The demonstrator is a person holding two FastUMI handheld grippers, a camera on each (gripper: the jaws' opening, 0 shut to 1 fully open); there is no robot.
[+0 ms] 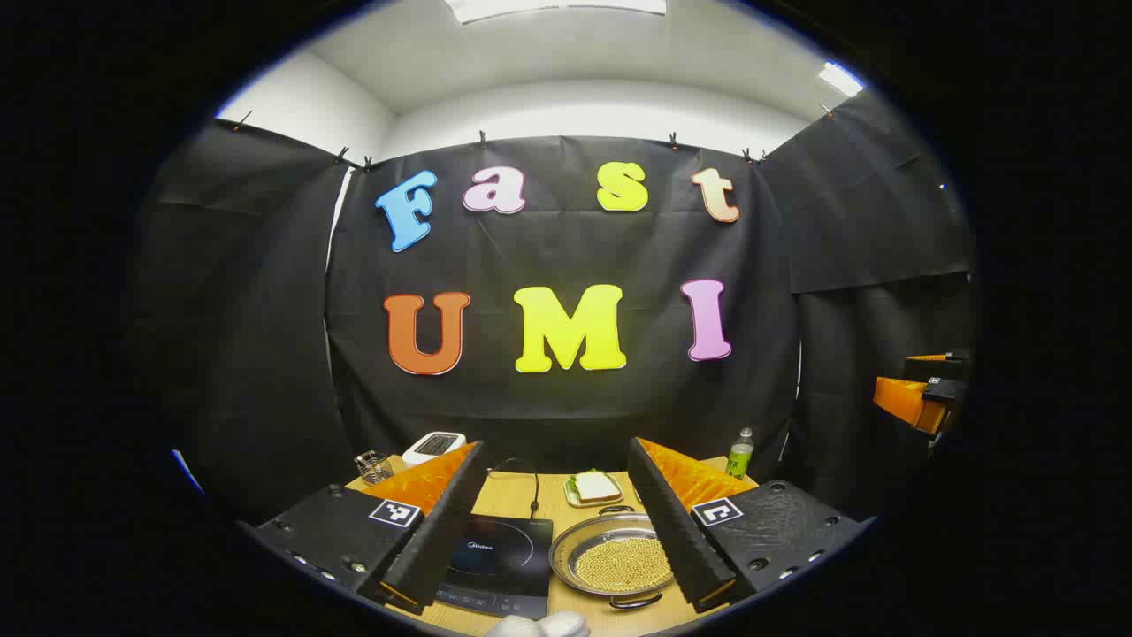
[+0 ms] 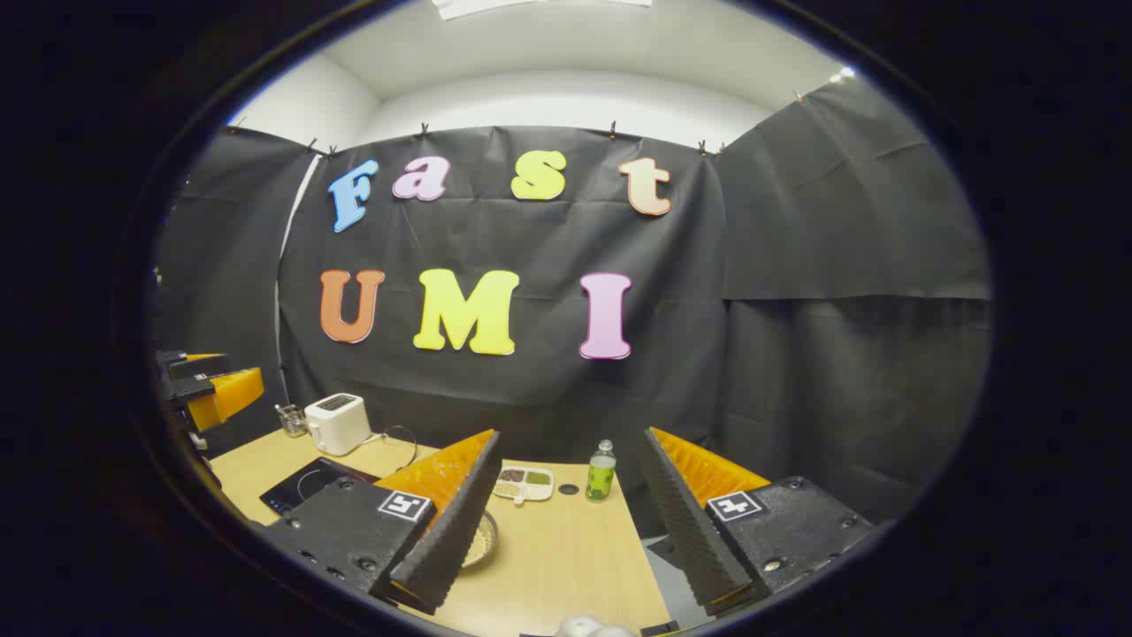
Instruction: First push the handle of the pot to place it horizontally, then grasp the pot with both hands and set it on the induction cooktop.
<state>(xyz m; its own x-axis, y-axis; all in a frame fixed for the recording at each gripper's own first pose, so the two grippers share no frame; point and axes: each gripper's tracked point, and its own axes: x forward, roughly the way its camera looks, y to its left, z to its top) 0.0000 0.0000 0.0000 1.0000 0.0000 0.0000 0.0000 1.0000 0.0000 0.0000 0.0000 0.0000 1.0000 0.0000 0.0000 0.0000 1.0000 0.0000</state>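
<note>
In the left gripper view a shallow steel pot (image 1: pixel 610 562) with two loop handles stands on the wooden table (image 1: pixel 508 497), just right of the black induction cooktop (image 1: pixel 495 557). One handle (image 1: pixel 616 510) points away from me and the other (image 1: pixel 635 602) points toward me. My left gripper (image 1: pixel 557 460) hovers open above and in front of both, holding nothing. My right gripper (image 2: pixel 573 438) is also open and holds nothing; its left finger hides most of the pot (image 2: pixel 485 541). The cooktop (image 2: pixel 305 485) lies farther left.
A plate with a sandwich (image 1: pixel 592 487), a white toaster (image 1: pixel 433 445), a wire basket (image 1: pixel 373 466) and a green bottle (image 1: pixel 739 453) stand along the table's back. A divided snack tray (image 2: pixel 524 482) sits beside the bottle (image 2: pixel 601 471). The table's right edge (image 2: pixel 641 548) is near.
</note>
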